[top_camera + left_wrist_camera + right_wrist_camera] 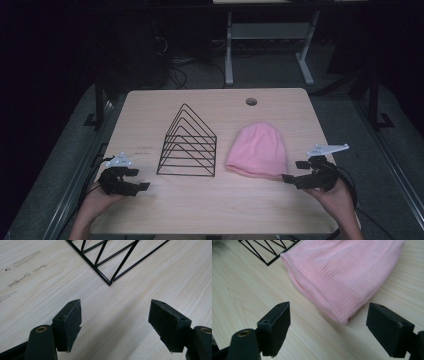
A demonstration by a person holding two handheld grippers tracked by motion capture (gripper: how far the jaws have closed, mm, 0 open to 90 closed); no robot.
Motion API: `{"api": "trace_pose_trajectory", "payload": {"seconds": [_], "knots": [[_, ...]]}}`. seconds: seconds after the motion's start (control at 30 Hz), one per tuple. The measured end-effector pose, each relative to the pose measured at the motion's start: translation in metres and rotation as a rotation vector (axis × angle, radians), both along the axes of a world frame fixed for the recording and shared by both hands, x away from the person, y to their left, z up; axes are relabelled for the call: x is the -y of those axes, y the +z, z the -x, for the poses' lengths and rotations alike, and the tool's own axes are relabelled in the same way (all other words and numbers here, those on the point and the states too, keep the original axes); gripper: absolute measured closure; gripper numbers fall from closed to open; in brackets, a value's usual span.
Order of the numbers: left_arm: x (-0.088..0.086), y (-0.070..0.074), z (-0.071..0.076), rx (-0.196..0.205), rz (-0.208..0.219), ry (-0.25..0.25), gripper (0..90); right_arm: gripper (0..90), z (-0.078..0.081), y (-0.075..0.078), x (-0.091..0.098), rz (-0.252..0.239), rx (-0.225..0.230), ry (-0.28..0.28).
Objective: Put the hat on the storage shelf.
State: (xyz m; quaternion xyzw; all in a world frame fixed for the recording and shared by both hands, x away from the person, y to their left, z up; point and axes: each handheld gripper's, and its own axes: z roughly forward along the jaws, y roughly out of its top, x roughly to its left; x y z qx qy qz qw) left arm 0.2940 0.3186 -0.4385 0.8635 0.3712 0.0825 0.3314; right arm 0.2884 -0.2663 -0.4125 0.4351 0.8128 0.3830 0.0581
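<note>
Lying just ahead of the wide-open, empty right claw (328, 327), pink beanie (347, 272); left claw (115, 325) likewise.

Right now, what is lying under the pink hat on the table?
The pink hat lies flat on the wooden table, beside the black wire rack. Only bare wood shows around it; whatever is beneath or inside it is covered.
</note>
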Motion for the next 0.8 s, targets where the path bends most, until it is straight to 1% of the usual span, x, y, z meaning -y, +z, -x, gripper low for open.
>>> {"api": "trace_pose_trajectory", "payload": {"seconds": [0.03,0.07,0.1,0.13,0.2,0.23,0.27,0.3,0.33,0.37,0.4,0.43,0.47,0.5,0.53,0.63,0.67,0.7,0.8], "knots": [[0.0,0.0,0.0,-0.001,0.002,0.002,26.6,19.4,-0.008,0.003,-0.001,0.001,-0.011,0.006],[0.001,0.0,-0.001,0.0,0.001,0.001,26.6,19.4,-0.013,0.005,-0.001,0.003,-0.009,0.01],[0.001,0.0,-0.001,0.0,0.001,0.001,26.6,19.4,-0.017,0.007,-0.001,0.01,-0.023,0.012],[0.001,0.0,-0.001,0.001,0.0,-0.001,26.6,19.4,-0.017,0.007,-0.001,0.01,-0.023,0.012],[0.001,0.0,-0.001,-0.002,0.001,0.002,26.6,19.4,-0.026,0.009,-0.001,0.011,-0.025,0.015],[0.001,0.0,-0.001,-0.002,0.001,0.002,26.5,19.2,-0.036,0.012,-0.002,0.021,-0.033,0.018],[0.001,0.0,-0.001,-0.001,0.003,0.004,26.5,19.2,-0.036,0.012,-0.002,0.021,-0.033,0.018],[0.001,0.0,-0.001,-0.002,0.003,0.004,26.5,19.2,-0.04,0.013,-0.002,0.022,-0.035,0.018],[0.001,0.0,-0.001,-0.002,0.001,0.003,26.5,19.2,-0.044,0.014,-0.003,0.027,-0.043,0.02],[0.001,0.001,0.0,-0.007,0.0,0.001,26.5,19.2,-0.052,0.016,-0.005,0.046,-0.051,0.025],[0.001,0.001,0.0,-0.007,0.0,0.001,26.5,19.2,-0.052,0.016,-0.005,0.046,-0.051,0.025],[0.001,0.001,0.0,-0.006,0.001,0.001,26.5,19.6,-0.056,0.017,-0.006,0.047,-0.051,0.03],[0.002,0.001,0.0,-0.005,0.001,0.0,26.5,19.7,-0.063,0.018,-0.007,0.066,-0.061,0.033],[0.002,0.001,0.0,-0.002,0.002,0.0,26.5,19.9,-0.067,0.018,-0.008,0.073,-0.062,0.032],[0.002,0.001,0.0,-0.002,0.002,0.0,26.5,19.9,-0.067,0.018,-0.008,0.073,-0.062,0.032],[0.002,0.002,0.0,-0.004,-0.002,-0.005,26.5,20.3,-0.08,0.019,-0.008,0.084,-0.072,0.03],[0.002,0.001,-0.001,-0.006,-0.001,-0.002,26.5,20.7,-0.089,0.02,-0.008,0.089,-0.071,0.025],[0.002,0.001,-0.001,-0.006,-0.001,-0.002,26.5,20.7,-0.089,0.02,-0.008,0.089,-0.071,0.025],[0.001,0.001,-0.001,-0.006,-0.006,-0.002,26.5,21.1,-0.102,0.021,-0.01,0.101,-0.073,0.02]]}}
